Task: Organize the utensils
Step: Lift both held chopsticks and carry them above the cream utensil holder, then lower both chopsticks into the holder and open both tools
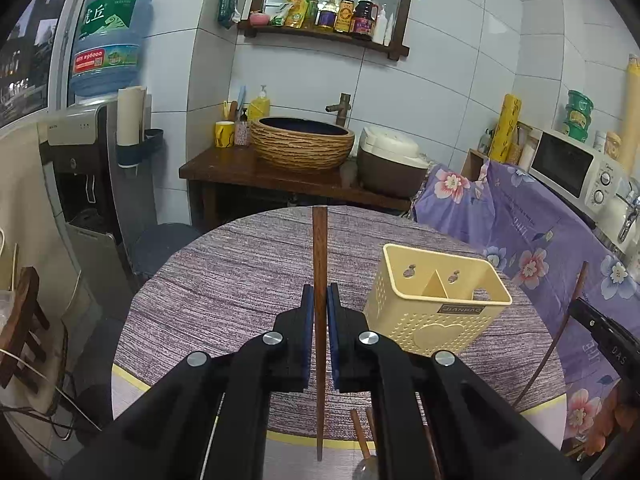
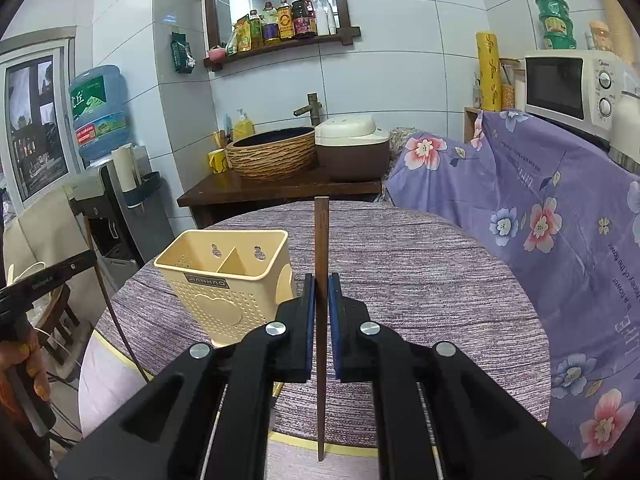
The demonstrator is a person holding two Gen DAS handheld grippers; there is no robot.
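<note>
On my left side, the left gripper [image 1: 319, 300] is clenched on a dark wooden chopstick [image 1: 319, 280], the blue pads [image 1: 307, 320] pressing it from both sides; the stick runs straight up between them, its blunt end reaching past the far edge of the round table [image 1: 224, 280] and its thin tip hanging low near the table's yellow-trimmed near rim. Under that gripper I can make out a few more brown utensil handles [image 1: 362, 432], though they are too hidden by the fingers for me to say what they are. Just right of the left gripper stands the cream perforated utensil holder [image 1: 432, 308], upright on the purple cloth, divided into two compartments, both of which look empty from here. Further right, my right gripper [image 2: 320, 292] is likewise grasping a second chopstick [image 2: 321, 264], held upright between its pads and not touching the holder, which sits just to its left in that view. To the far right a purple floral cloth [image 2: 540, 216] drapes over furniture beside the table, with a microwave [image 2: 568, 88] above it.
</note>
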